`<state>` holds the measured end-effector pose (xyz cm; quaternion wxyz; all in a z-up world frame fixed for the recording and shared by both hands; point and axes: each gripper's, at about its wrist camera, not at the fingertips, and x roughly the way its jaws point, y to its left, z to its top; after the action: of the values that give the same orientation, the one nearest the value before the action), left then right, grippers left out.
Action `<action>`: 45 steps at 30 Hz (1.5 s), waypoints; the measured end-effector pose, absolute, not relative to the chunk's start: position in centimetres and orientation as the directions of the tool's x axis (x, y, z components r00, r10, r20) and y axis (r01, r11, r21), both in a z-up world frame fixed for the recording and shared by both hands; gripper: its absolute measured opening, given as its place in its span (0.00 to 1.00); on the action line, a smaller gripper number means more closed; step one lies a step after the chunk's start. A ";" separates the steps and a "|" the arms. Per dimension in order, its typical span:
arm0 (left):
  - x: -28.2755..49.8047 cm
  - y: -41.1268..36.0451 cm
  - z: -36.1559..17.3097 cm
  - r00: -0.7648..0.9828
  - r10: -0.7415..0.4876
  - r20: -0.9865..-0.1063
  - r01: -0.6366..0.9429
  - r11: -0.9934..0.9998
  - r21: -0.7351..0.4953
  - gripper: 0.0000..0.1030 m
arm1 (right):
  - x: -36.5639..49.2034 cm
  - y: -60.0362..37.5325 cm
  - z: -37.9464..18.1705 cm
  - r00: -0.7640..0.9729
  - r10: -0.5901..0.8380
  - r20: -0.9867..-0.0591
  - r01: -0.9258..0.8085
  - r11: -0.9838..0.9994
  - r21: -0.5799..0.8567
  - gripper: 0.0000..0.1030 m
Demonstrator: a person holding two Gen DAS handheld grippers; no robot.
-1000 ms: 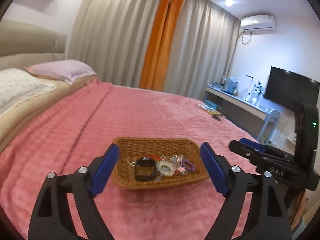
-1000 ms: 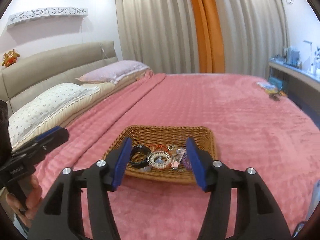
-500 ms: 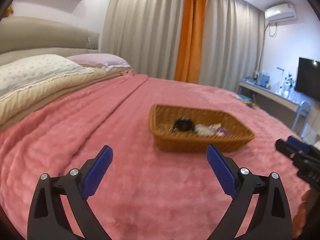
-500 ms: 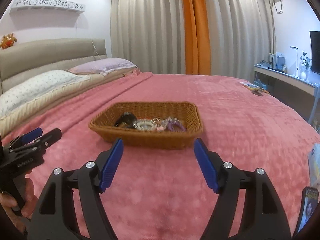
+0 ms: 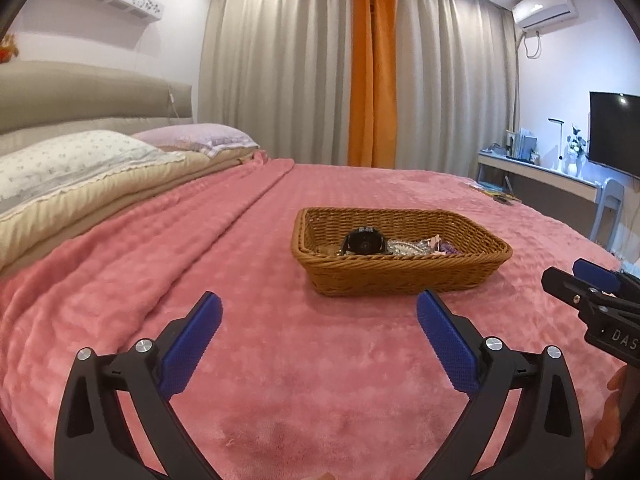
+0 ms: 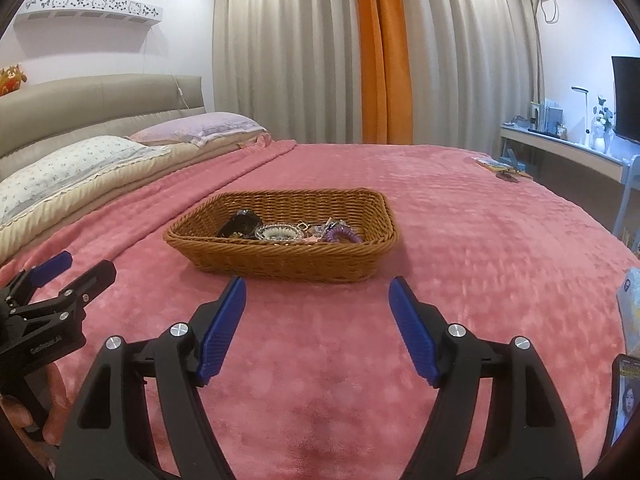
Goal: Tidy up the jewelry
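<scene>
A brown wicker basket (image 5: 400, 276) (image 6: 280, 262) sits on the pink bedspread. It holds a black watch (image 5: 363, 240) (image 6: 239, 225), a clear coiled band (image 6: 278, 233), a purple coiled hair tie (image 6: 343, 236) and other small pieces. My left gripper (image 5: 318, 312) is open and empty, low over the bedspread, short of the basket's near left corner. My right gripper (image 6: 318, 294) is open and empty, just in front of the basket's near wall. Each gripper shows at the edge of the other's view.
The pink bedspread (image 6: 460, 240) covers a wide bed. Pillows (image 5: 80, 160) lie at the far left by the headboard. A desk (image 5: 540, 176) and a TV (image 5: 614, 128) stand at the right. A phone (image 6: 624, 396) lies at the near right edge.
Both grippers have pulled back and dropped low from just above the basket. The basket now lies farther ahead. Both stayed open and empty.
</scene>
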<state>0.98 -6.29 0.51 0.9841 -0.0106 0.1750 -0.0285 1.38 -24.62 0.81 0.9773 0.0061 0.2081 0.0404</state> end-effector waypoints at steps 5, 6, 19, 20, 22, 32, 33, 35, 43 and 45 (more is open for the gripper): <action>1.1 -6.4 0.5 0.936 -0.063 -0.345 0.057 0.998 -0.027 0.92 | 1.6 -24.4 0.5 0.906 0.079 -0.415 -0.077 0.997 0.020 0.72; 1.1 -6.4 0.5 0.937 -0.062 -0.345 0.056 0.998 -0.026 0.92 | 1.6 -24.4 0.5 0.905 0.079 -0.418 -0.077 0.997 0.021 0.72; 1.3 -6.4 0.3 0.933 -0.065 -0.355 0.061 0.998 -0.023 0.93 | 2.2 -25.2 0.1 0.895 0.082 -0.439 -0.068 0.997 0.047 0.73; 1.2 -6.4 0.3 0.933 -0.065 -0.355 0.061 0.998 -0.022 0.93 | 2.2 -25.2 0.1 0.894 0.083 -0.440 -0.069 0.997 0.047 0.73; 1.3 -6.4 0.2 0.931 -0.067 -0.358 0.063 0.998 -0.021 0.93 | 2.2 -25.2 0.1 0.895 0.081 -0.439 -0.068 0.997 0.045 0.73; 1.3 -6.5 0.0 0.931 -0.068 -0.358 0.065 0.998 -0.020 0.93 | 2.4 -25.2 0.0 0.894 0.085 -0.441 -0.071 0.996 0.048 0.73; 1.3 -6.6 0.1 0.930 -0.067 -0.361 0.065 0.998 -0.019 0.93 | 2.4 -25.2 0.0 0.894 0.084 -0.441 -0.071 0.996 0.046 0.73; 1.3 -6.6 0.0 0.930 -0.067 -0.361 0.065 0.998 -0.018 0.93 | 2.4 -25.1 0.0 0.894 0.085 -0.441 -0.073 0.996 0.045 0.73; 1.3 -6.6 0.0 0.930 -0.068 -0.362 0.066 0.998 -0.017 0.93 | 2.4 -24.9 -0.2 0.891 0.087 -0.446 -0.076 0.996 0.042 0.73; 1.3 -6.6 0.0 0.929 -0.066 -0.363 0.065 0.998 -0.016 0.93 | 2.4 -25.0 -0.1 0.891 0.087 -0.446 -0.076 0.996 0.042 0.73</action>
<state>1.29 -6.64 0.00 0.9822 -0.0018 0.1851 -0.0335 2.36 -24.95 -0.15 0.9723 0.0115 0.2297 0.0420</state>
